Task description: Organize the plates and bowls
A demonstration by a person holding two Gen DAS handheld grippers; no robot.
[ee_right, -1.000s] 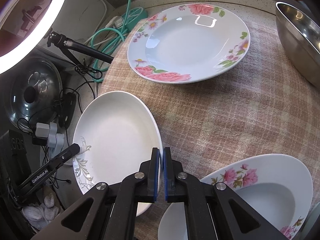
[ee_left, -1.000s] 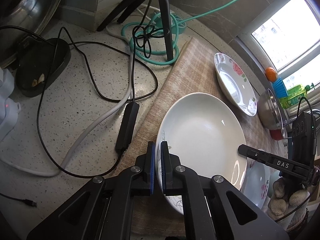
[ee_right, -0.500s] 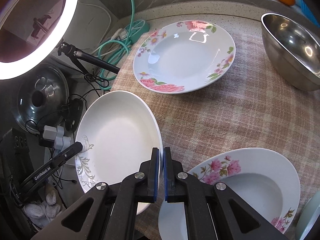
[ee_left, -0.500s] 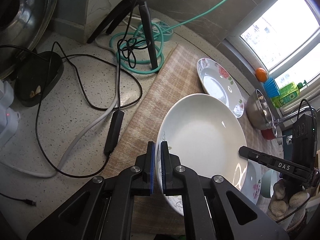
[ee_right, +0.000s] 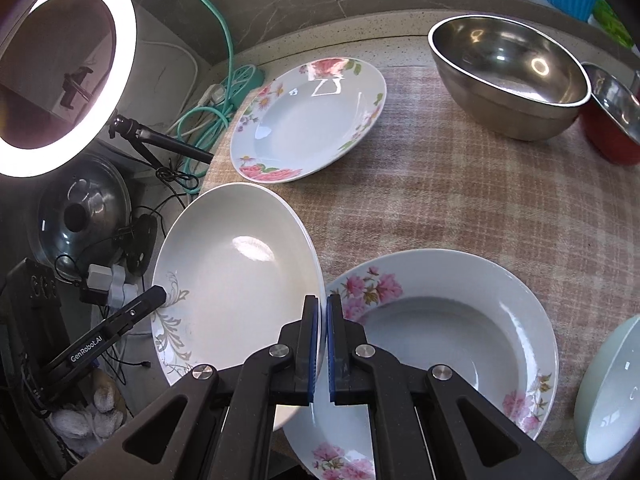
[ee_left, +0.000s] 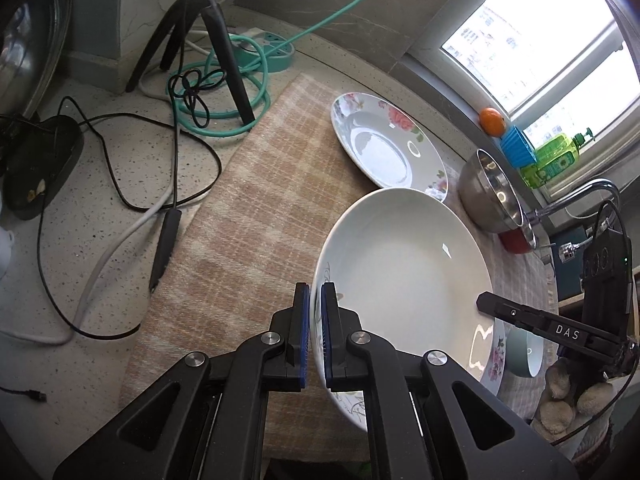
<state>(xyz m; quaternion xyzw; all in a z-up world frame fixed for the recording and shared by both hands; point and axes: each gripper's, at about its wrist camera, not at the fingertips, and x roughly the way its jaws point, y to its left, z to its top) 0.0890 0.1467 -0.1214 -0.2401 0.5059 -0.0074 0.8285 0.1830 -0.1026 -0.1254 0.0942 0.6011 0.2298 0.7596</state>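
Note:
A white plate [ee_left: 404, 264] with a grey leaf pattern is held off the mat, one gripper on each side of its rim. My left gripper [ee_left: 315, 320] is shut on its near rim; my right gripper [ee_right: 323, 332] is shut on the opposite rim of the same plate [ee_right: 236, 272]. The plate hangs tilted beside and slightly over a pink-flowered deep plate [ee_right: 448, 344] on the mat. A second flowered plate [ee_right: 308, 116] lies at the far side of the mat and also shows in the left wrist view [ee_left: 388, 148].
A checked mat [ee_right: 460, 204] covers the counter. Two steel bowls [ee_right: 508, 76] and a red one [ee_right: 608, 144] stand at the back right, a pale green bowl [ee_right: 608, 392] at the right edge. Cables [ee_left: 172, 184], a tripod [ee_left: 224, 56] and a ring light [ee_right: 68, 64] crowd the left.
Both grippers have lifted the white plate higher and carried it to the right, toward the near flowered plate. More of the mat and the steel bowls shows now.

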